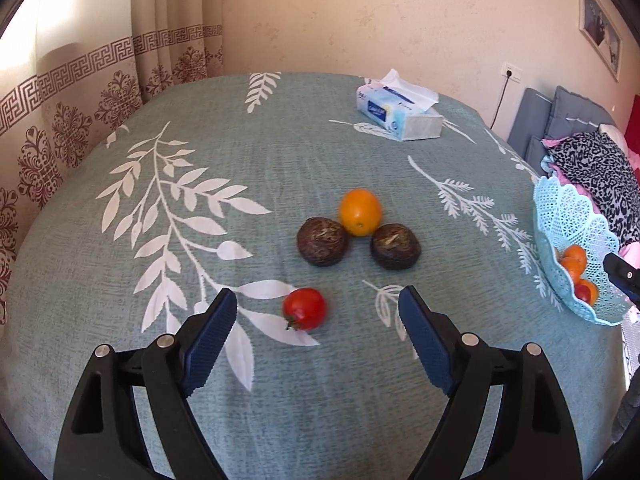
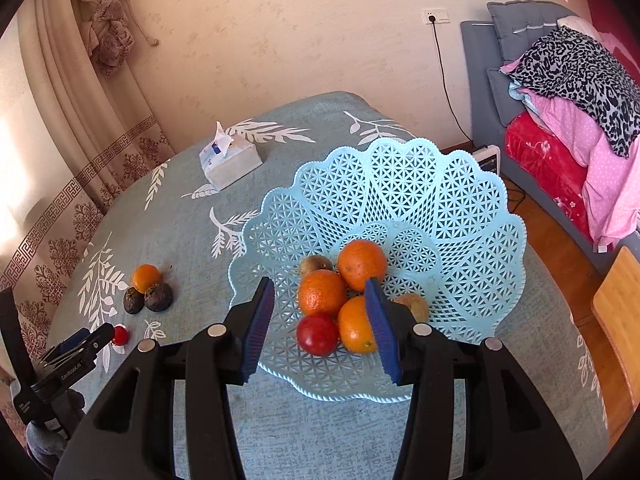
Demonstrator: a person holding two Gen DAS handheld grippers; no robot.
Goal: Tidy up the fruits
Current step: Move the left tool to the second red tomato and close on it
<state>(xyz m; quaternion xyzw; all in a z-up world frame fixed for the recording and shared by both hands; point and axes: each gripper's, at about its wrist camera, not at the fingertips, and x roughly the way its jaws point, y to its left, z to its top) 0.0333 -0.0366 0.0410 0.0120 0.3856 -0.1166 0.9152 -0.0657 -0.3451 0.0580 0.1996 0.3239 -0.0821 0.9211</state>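
A small red fruit lies on the teal leaf-print tablecloth, in the gap between the tips of my left gripper. That gripper is open and its pads stay clear of the fruit. Beyond it, an orange touches two dark brown fruits. My right gripper hovers open over the light-blue lattice basket. The basket holds three oranges, a red fruit and two brownish fruits. Nothing is gripped. The left gripper shows at the left of the right wrist view.
A tissue box sits at the table's far side. Patterned curtains hang to the left. A grey bed with piled bedding stands to the right, and a wooden chair is beside the table. The basket sits near the table's right edge.
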